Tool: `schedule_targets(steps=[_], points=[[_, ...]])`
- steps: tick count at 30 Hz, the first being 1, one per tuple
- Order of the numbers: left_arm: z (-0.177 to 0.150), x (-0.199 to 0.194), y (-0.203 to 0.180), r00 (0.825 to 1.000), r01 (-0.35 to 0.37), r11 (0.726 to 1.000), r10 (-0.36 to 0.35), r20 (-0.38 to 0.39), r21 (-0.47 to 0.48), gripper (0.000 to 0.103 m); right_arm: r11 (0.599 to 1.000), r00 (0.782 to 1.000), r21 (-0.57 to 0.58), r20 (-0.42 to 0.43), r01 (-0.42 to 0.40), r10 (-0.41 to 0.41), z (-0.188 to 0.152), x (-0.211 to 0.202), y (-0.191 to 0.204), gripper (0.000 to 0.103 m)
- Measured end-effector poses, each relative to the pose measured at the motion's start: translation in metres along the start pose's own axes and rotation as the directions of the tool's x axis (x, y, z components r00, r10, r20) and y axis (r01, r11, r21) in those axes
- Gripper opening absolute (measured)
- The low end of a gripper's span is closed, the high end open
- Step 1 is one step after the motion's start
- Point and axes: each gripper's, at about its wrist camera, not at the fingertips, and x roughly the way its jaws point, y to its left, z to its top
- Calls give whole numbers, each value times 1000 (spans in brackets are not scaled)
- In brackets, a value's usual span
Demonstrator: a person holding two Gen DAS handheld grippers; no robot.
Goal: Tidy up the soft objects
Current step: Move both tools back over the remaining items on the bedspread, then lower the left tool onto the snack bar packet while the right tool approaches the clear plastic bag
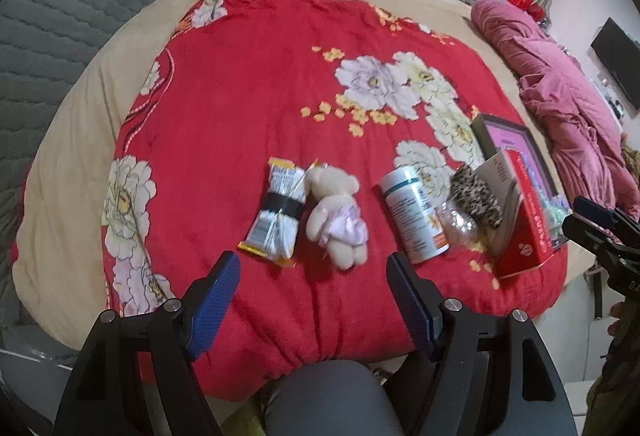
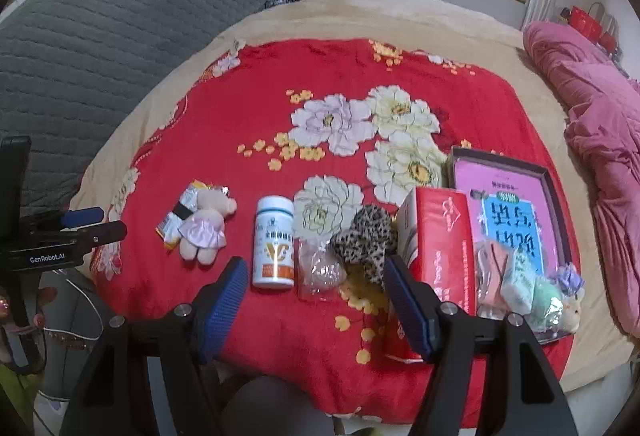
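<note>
A cream teddy bear in a pink dress (image 1: 335, 213) (image 2: 206, 230) lies on the red flowered blanket (image 1: 248, 83). A leopard-print scrunchie (image 1: 476, 195) (image 2: 366, 238) lies beside a clear plastic packet (image 2: 320, 270). My left gripper (image 1: 314, 270) is open and empty, just short of the bear. My right gripper (image 2: 314, 276) is open and empty, just short of the packet and the scrunchie. A shallow box lid (image 2: 554, 187) at the right holds several small soft toys (image 2: 536, 290).
A white pill bottle (image 1: 414, 213) (image 2: 274, 242), a snack packet (image 1: 276, 213) and a red carton (image 2: 440, 248) lie in the same row. A pink quilt (image 2: 600, 139) is bunched at the right. A grey padded headboard (image 2: 100, 35) stands at the left.
</note>
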Motion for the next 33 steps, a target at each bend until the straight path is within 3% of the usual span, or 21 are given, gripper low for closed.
schedule_targets(steps=[13, 26, 33], points=[[-6, 21, -2, 1000, -3, 1000, 3, -26, 18, 77, 1000, 997, 3, -72, 7, -7, -18, 35, 4, 70], [1, 86, 45, 993, -48, 998, 43, -113, -38, 77, 1000, 988, 11, -152, 3, -1, -25, 78, 7, 70], [18, 113, 43, 989, -68, 997, 64, -135, -23, 77, 1000, 986, 16, -166, 12, -9, -25, 83, 4, 70]])
